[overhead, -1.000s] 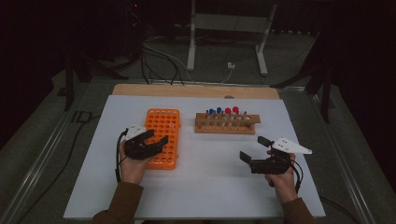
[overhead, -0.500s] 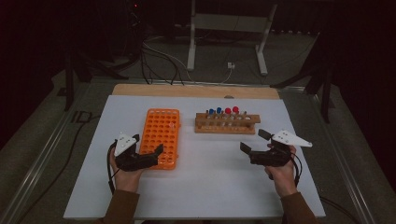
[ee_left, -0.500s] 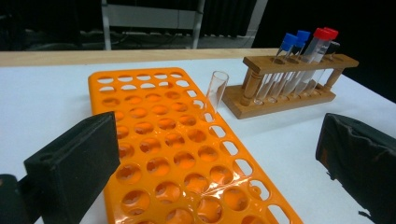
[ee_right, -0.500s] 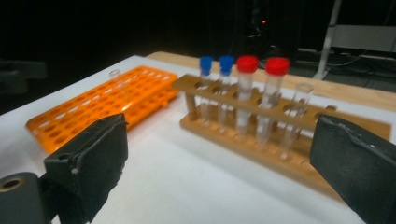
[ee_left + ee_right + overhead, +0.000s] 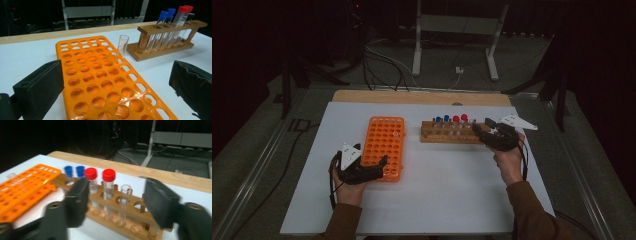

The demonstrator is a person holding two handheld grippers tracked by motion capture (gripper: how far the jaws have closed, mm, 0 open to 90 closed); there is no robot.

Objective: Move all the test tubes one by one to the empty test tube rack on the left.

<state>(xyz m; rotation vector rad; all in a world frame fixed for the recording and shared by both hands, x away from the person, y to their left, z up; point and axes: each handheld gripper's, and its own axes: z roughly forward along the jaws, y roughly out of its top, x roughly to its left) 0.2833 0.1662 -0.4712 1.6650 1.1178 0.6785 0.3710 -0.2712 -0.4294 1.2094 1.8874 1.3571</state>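
On the white bench, the left gripper rests at the near end of the orange rack, jaws wide and empty; one uncapped clear tube stands upright in a far hole. To the right, the wooden rack holds capped tubes and an open tube, upright. The right gripper, jaws wide, faces it from just short, plainly the nearer hand

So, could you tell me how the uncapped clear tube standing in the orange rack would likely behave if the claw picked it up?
The uncapped clear tube looks thin-walled, glass or clear plastic, so probably fragile and slippery. It appears empty, so likely light. It leans in the orange rack, suggesting a loose fit, and being round it would probably roll if laid down.
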